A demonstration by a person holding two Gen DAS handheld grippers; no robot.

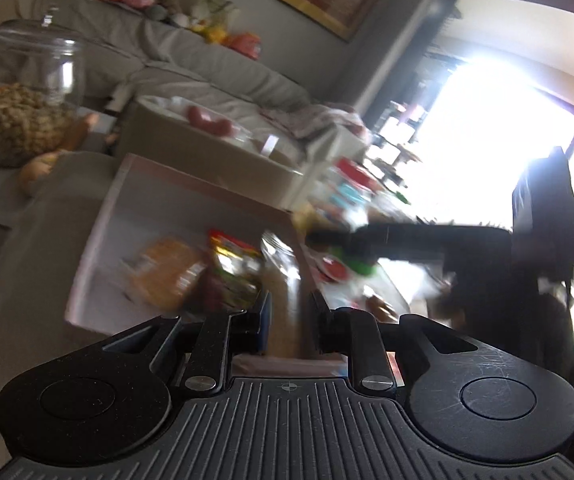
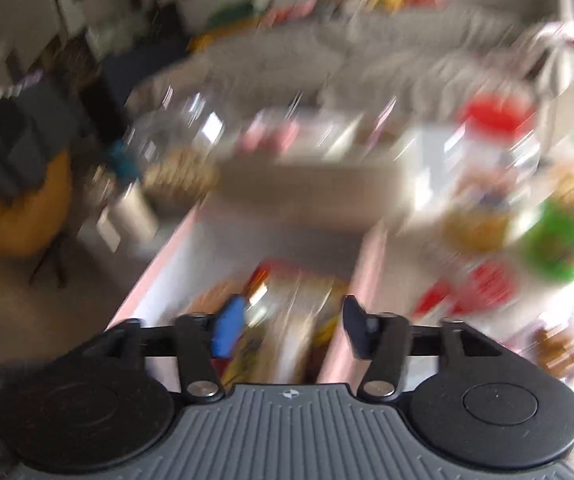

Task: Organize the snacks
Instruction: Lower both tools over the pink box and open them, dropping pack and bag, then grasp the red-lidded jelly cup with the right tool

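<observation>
in front of me an open box holds snack packets; a lidded jar stands behind it to the left, a sofa farther back.

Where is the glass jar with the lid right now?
In the left wrist view the glass jar stands at the far left, in front of the grey sofa and up-left of the pink-rimmed box holding snack packets.

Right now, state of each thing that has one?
Left gripper: nearly shut on a clear snack packet over the pink box.
Right gripper: open, nothing gripped, above the box.
Pink box: open, snacks inside.
Glass jar: lid on, partly full.
</observation>
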